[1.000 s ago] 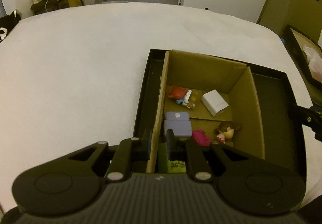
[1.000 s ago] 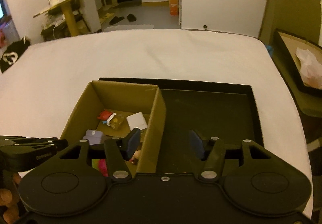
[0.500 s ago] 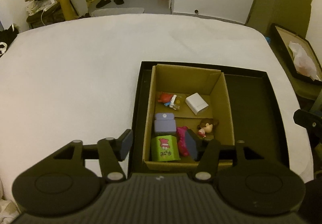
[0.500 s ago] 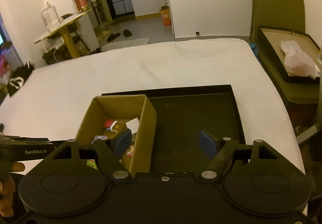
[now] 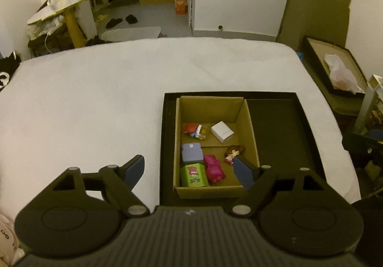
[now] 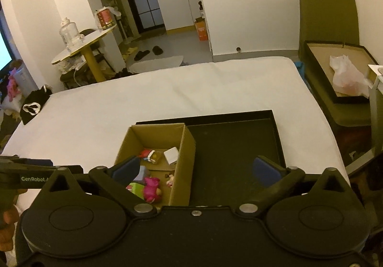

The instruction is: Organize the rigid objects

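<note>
left gripper hangs above the near end of the cardboard box, jaws opening wide and nothing between them. right gripper is up over the box as well, jaws also spreading, empty, one pad over the box's near left corner and the other over the bare floor of the black tray.

the box sits in the left part of that tray, on a white bed. inside it, along the near wall, a green carton with a pink cartoon face stands upright, a lavender block right behind it and touching. just beside those lies a magenta figure. a small brown-haired doll lies near the right wall, partly behind the left gripper's right pad. at the far end, a white cube-shaped box sits tilted, and a red and white toy lies to its left, too small to tell more.

from the right wrist view the left gripper's body pokes in at the left edge, a person's fingers under it. right half of the tray lies bare.
</note>
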### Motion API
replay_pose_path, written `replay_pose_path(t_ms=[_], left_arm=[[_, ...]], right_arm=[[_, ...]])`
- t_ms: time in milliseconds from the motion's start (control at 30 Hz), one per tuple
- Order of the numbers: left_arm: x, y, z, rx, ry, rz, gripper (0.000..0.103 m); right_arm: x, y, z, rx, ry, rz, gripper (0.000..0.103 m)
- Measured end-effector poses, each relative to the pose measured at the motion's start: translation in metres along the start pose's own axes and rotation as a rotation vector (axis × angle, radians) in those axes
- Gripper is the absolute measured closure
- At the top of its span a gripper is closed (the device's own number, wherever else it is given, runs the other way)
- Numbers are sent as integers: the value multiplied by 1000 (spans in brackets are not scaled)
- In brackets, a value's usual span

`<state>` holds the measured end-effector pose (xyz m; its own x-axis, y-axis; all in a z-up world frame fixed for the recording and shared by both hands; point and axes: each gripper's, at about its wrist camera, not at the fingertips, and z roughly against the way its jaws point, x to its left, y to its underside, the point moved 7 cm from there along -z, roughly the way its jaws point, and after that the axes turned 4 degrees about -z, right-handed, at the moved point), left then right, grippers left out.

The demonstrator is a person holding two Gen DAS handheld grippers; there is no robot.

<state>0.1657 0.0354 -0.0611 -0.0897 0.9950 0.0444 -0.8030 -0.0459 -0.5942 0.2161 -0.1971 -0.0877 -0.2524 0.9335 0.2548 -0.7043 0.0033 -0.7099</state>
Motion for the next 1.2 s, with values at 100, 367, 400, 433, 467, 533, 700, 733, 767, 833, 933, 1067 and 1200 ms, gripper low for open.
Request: replay_pose_path(t_ms=[100,367,400,433,467,533,700,733,767,833,933,1067,1200], left_arm=[[1,2,13,-11,7,-8,21],[-1,14,44,-51,28,-29,17],[-1,14,47,-56,27,-32,17],[-2,15,50,-61,27,-34,17],[-3,15,53,-66,30,-35,17],[-4,16,60,-87,31,-37,17],[-7,21,78,-134,29,-51,16],[-7,22,79,-134,27,-51,16],[-8,23,81,-133,28,-51,16],[-9,25,85,-133,36,-54,16],[-10,30,90,-141,33,-57,16],[-12,38,92,-150,23,-63,16],[-14,47,91,-140,42,-58,16]], right_arm=[[4,0,11,-8,-15,3,0],[5,5,34,-20,0,5,0],[5,7,37,-23,4,5,0],[4,7,39,-27,5,3,0],[4,8,42,-30,6,-3,0],[1,10,48,-36,8,-23,0],[-4,14,61,-49,28,-42,0],[-4,16,63,-47,30,-39,0],[-5,17,65,-45,36,-33,0],[-5,20,69,-44,46,-20,0],[-4,25,75,-46,44,-7,0],[-3,31,82,-48,48,-6,0],[-6,42,85,-53,77,10,0]])
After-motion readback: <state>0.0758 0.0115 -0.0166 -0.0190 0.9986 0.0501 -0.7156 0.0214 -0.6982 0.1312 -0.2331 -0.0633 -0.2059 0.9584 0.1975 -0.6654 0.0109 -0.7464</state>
